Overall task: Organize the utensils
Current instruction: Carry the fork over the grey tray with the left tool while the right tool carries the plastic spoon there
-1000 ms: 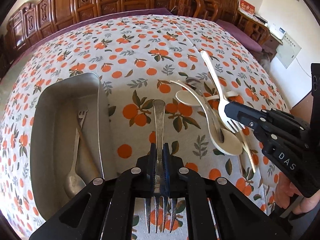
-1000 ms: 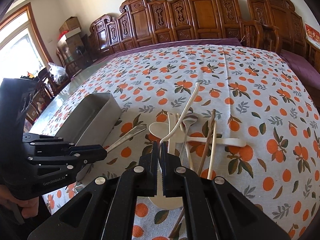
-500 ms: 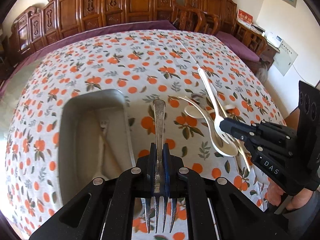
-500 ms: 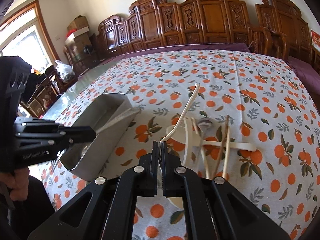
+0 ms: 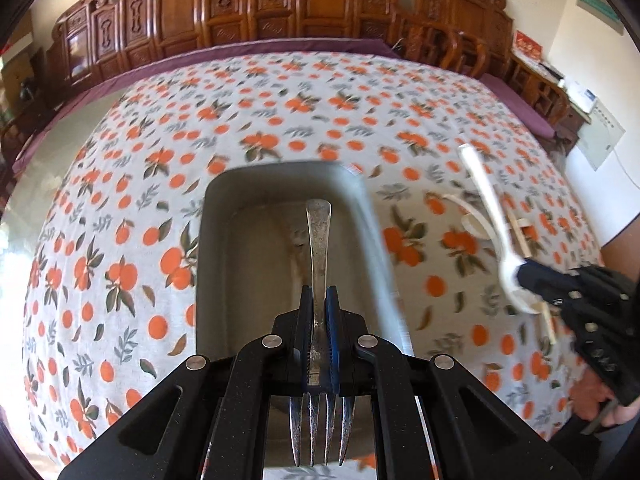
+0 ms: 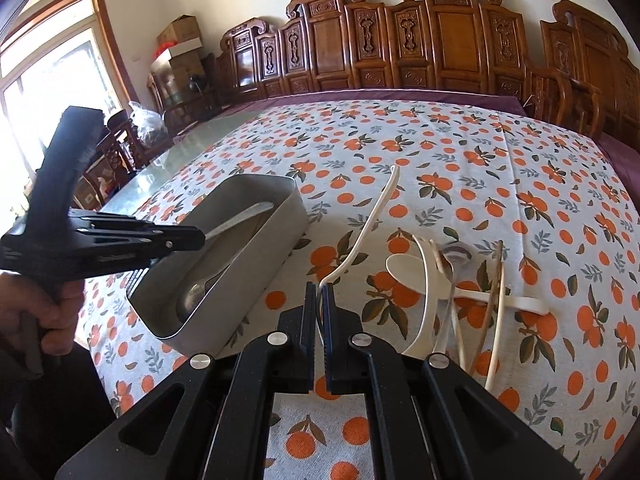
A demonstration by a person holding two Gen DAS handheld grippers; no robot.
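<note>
My left gripper is shut on a metal fork, handle pointing forward, held over the inside of the metal tray. In the right wrist view the left gripper reaches over the tray, where a metal spoon lies. My right gripper is shut on a white plastic spoon, lifted above the tablecloth to the right of the tray. The right gripper with its spoon shows at the right of the left wrist view.
A pile of white plastic utensils and wooden chopsticks lies on the orange-print tablecloth right of the tray. Carved wooden chairs line the far side. The table's near edge is close below both grippers.
My left gripper carried the fork leftward from the cloth to above the tray. My right gripper lifted the white spoon up from the pile.
</note>
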